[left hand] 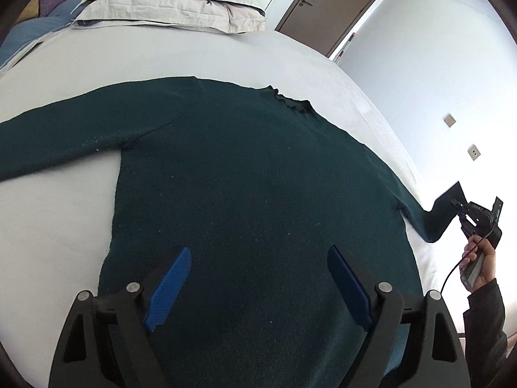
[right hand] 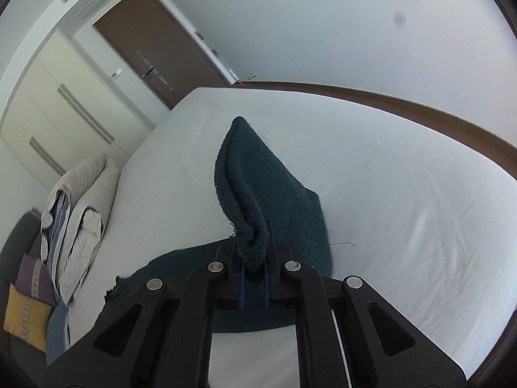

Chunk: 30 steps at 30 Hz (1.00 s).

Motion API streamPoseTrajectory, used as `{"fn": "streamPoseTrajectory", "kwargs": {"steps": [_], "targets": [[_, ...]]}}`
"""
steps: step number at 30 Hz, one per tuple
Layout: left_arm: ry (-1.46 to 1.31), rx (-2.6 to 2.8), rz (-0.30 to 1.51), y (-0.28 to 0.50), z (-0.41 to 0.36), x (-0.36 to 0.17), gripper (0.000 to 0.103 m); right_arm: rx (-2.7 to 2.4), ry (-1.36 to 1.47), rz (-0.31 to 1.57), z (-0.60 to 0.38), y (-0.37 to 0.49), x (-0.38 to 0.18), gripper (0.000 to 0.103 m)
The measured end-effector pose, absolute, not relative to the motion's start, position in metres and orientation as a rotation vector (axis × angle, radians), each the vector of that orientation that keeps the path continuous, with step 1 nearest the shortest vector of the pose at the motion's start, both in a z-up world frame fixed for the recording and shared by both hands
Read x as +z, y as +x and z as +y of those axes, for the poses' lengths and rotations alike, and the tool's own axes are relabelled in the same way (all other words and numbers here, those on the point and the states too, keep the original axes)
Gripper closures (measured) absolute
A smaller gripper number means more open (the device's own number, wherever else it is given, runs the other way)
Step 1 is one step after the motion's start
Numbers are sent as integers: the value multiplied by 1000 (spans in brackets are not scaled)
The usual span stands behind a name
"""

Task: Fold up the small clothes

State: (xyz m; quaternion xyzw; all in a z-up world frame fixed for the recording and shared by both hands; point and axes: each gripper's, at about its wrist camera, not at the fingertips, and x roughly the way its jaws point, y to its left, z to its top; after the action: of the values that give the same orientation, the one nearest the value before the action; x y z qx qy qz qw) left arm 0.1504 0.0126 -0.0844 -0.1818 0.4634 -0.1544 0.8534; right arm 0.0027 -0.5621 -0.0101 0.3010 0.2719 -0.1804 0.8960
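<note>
Sweater (left hand: 245, 174), dark green knit, was what both grippers were on, spread flat across the white bed (left hand: 58, 220) w/ its collar pointing toward the far side. Right gripper (right hand: 253, 279) was clamped tight on the end of one sleeve (right hand: 258, 174), blue pads pressed together w/ a fat roll of knit squeezed btwn them. That sleeve rose up off the sheet in a curved hump, the far bit draping back down onto the mattress. From the left wrist cam you could see the same thing way off at the right edge: the right gripper (left hand: 465, 213) pinching the sleeve tip lifted off the bed, person's hand (left hand: 478, 262) around the handle.

Left gripper (left hand: 258, 278) was spread wide, blue fingers (left hand: 171, 287) well apart, sitting over the lower body of the sweater, nothing btwn them. Couldn't tell if the tips were touching the fabric or just above it.

The other sleeve lay flat and straight out to the left side of the left cam view. Further out: stack of folded beige and blue-striped bedding (left hand: 174, 3) at the head of the bed, purple and yellow cushions (right hand: 29, 297) beside it. Brown door (right hand: 158, 45) past the bed, cream wardrobe (right hand: 55, 110) next to it, and a brown bed frame edge (right hand: 420, 110) along the far side.
</note>
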Motion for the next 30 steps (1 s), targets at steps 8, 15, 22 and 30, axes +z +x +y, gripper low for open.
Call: {"fn": "streamPoseTrajectory", "kwargs": {"steps": [8,15,22,30], "targets": [[-540,-330,967,166,55,-95,15,0,370,740,-334,163,-18,97],[-599,-349,985,184,68,-105,15,116,293,936,-197,193,-117,89],[-571,-429,987,218,27,-101,15,180,482,873,-181,88,-171,49],[-465,-492,1084,285,-54,-117,34,140,672,758,-281,-17,-133,49]]}}
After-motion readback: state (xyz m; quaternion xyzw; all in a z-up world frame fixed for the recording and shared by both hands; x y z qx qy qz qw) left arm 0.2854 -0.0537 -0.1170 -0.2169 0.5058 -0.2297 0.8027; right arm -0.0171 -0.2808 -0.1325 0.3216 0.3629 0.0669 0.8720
